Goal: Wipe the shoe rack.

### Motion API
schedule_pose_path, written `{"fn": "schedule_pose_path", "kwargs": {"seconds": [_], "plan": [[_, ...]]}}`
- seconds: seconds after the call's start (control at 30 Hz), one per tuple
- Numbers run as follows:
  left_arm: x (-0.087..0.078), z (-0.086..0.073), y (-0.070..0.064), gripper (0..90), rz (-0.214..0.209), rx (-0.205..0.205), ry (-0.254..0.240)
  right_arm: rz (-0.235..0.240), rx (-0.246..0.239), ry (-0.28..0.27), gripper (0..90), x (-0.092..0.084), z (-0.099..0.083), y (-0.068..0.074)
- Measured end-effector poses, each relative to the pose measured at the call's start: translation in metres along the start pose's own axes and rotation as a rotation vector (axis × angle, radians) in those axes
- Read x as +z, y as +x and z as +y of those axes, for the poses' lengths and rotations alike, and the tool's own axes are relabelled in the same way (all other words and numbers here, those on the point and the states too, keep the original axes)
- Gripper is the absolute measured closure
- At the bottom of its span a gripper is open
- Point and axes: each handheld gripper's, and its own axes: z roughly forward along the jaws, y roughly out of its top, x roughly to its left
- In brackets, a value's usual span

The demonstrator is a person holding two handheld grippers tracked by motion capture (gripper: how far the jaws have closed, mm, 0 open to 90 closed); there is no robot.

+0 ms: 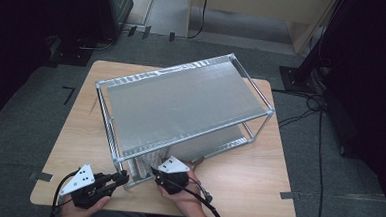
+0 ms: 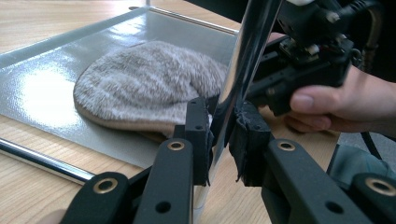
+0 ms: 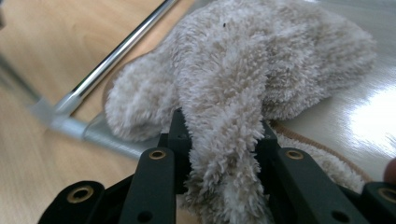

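Observation:
A two-tier metal rack (image 1: 181,103) stands on the wooden table. My left gripper (image 1: 121,178) is at the rack's near left corner. In the left gripper view, my left gripper (image 2: 224,135) is shut on the shiny upright corner post (image 2: 247,56). A fluffy beige towel (image 2: 144,88) lies bunched on the rack's lower shelf (image 2: 42,88). My right gripper (image 1: 155,172) reaches in under the top shelf from the near side. In the right gripper view, my right gripper (image 3: 224,135) is shut on a fold of the towel (image 3: 261,60), whose pile bulges up between the pads.
The rack's low side rail (image 3: 121,46) runs along the table beside the towel. Bare wooden tabletop (image 1: 247,181) lies to the right of and in front of the rack. The person's right hand (image 2: 345,102) is close to the held post. Cables lie on the floor (image 1: 306,102).

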Motion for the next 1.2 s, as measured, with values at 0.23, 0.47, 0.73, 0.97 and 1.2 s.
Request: {"fn": "schedule_pose_path", "kwargs": {"seconds": [0.23,0.47,0.73,0.97,1.2], "plan": [[0.000,0.000,0.000,78.2,0.003,0.007,0.005,-0.071,0.045,0.050,69.9,-0.008,-0.004,-0.031],[-0.002,0.000,0.001,78.1,0.011,-0.003,0.006,-0.382,0.277,0.042,70.6,-0.056,-0.025,-0.128],[-0.002,0.000,0.003,77.9,0.009,-0.015,0.003,-0.607,0.453,-0.109,70.9,-0.126,-0.034,-0.189],[-0.002,0.000,0.003,78.0,0.015,-0.006,0.004,-0.708,0.338,-0.321,70.7,-0.179,-0.015,-0.189],[-0.002,0.000,0.002,78.1,0.015,-0.004,0.006,-0.677,0.542,-0.096,70.8,-0.160,-0.056,-0.222]]}}
